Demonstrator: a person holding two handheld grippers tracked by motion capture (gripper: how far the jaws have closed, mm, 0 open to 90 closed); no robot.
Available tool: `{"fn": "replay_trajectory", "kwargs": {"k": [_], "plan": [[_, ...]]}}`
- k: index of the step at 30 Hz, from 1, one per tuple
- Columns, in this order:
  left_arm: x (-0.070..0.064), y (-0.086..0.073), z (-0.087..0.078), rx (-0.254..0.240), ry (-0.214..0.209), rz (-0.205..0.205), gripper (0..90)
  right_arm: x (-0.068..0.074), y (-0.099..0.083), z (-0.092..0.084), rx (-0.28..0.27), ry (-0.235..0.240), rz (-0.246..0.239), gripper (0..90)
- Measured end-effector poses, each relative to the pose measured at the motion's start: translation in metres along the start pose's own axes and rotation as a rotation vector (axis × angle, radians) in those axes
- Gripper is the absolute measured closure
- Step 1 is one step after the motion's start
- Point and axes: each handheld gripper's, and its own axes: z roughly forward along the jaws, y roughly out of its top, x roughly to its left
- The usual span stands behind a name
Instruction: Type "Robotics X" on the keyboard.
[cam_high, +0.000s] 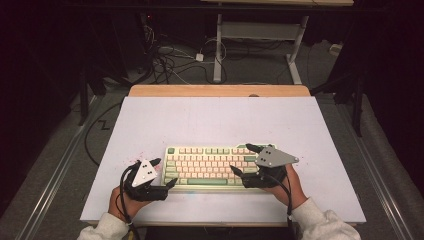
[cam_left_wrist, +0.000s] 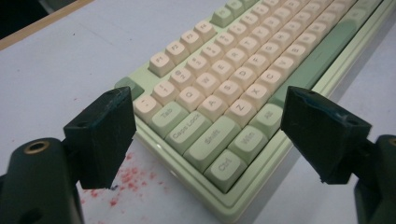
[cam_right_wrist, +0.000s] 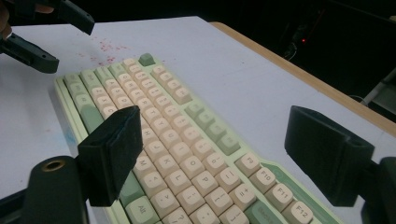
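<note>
Right gripper (cam_high: 243, 160): released, its 2 jaws spread wide over the right end of the keyboard, nothing between them
Left gripper (cam_high: 165, 172): released too, jaws apart at the keyboard's left end, straddling its near-left corner without pressing it
Keyboard (cam_high: 207, 165): pale green case with cream and green keys, flat on the table, near the front edge, between the 2 grippers
Table (cam_high: 220, 120): white top with a wooden strip along its far edge
Red specks (cam_left_wrist: 126, 179): scattered on the white top just left of the keyboard
</note>
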Motion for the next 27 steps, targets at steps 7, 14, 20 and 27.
{"fn": "replay_trajectory", "kwargs": {"k": [7,14,20,27], "plan": [[0.002,0.014,0.004,-0.006,-0.024,-0.042,23.5,-0.001,-0.006,-0.009,-0.009,-0.009,-0.003,18.7],[0.004,0.027,0.012,0.019,-0.082,-0.075,62.1,0.0,-0.013,-0.016,0.006,-0.011,-0.015,19.8],[0.004,0.035,0.022,0.053,-0.114,-0.077,87.5,-0.003,-0.018,-0.019,0.016,-0.02,-0.001,19.9],[-0.003,0.051,0.039,0.087,-0.147,-0.061,87.6,-0.002,-0.019,-0.019,0.022,-0.016,-0.006,19.9]]}}
